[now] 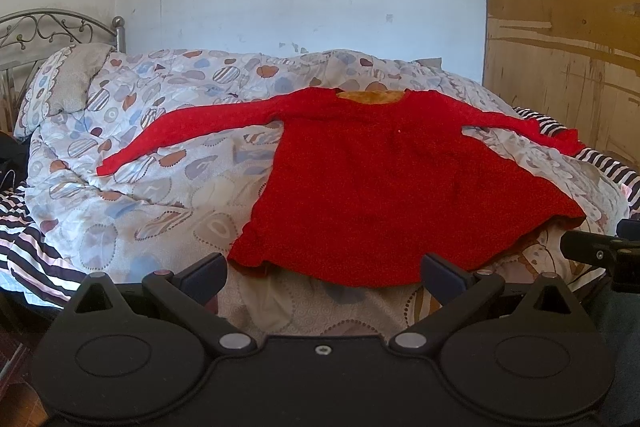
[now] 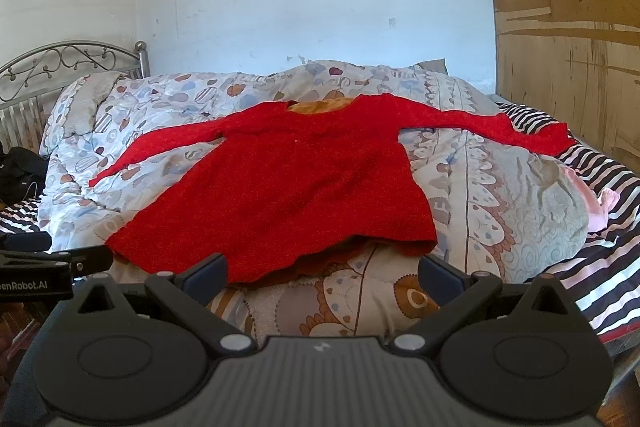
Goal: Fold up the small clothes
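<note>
On the patterned quilt (image 1: 132, 195) of the bed, a red dress (image 1: 360, 195) lies flat, sleeves spread to both sides, hem nearest the grippers. The left gripper (image 1: 324, 273) and right gripper (image 2: 322, 273) hover just short of the hem, fingers spread wide, holding nothing. Beside the dress, the left gripper's body reads "enRobot.AI" (image 2: 30, 285), its first letters cut off.
</note>
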### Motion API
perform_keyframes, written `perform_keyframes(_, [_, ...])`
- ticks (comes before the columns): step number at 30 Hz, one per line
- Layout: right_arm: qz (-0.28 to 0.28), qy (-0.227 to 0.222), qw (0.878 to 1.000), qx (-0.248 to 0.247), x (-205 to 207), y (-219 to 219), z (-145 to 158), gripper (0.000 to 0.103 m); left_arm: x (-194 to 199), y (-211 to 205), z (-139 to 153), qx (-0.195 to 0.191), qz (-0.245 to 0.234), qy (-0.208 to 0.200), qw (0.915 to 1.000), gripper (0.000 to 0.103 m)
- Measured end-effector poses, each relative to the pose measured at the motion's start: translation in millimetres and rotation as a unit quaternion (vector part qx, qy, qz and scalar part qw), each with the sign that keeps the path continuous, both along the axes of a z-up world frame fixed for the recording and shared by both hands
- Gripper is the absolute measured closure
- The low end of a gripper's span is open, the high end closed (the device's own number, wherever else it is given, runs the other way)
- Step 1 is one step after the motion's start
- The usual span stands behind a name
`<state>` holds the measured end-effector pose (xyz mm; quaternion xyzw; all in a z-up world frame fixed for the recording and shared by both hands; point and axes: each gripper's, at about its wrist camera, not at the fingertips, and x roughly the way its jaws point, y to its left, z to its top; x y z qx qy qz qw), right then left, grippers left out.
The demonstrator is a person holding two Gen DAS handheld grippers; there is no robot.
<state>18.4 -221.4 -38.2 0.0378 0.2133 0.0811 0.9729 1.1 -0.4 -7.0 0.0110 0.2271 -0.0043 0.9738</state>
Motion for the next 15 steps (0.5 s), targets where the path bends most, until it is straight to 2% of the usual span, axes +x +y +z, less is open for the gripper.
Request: perform_keyframes(15, [-0.003, 0.007, 1.0, -0.001, 6.9, 2.0, -4.8, 0.0, 5.6, 6.3, -13.5, 0.004, 0.001, 0.009, 1.0, 0.001])
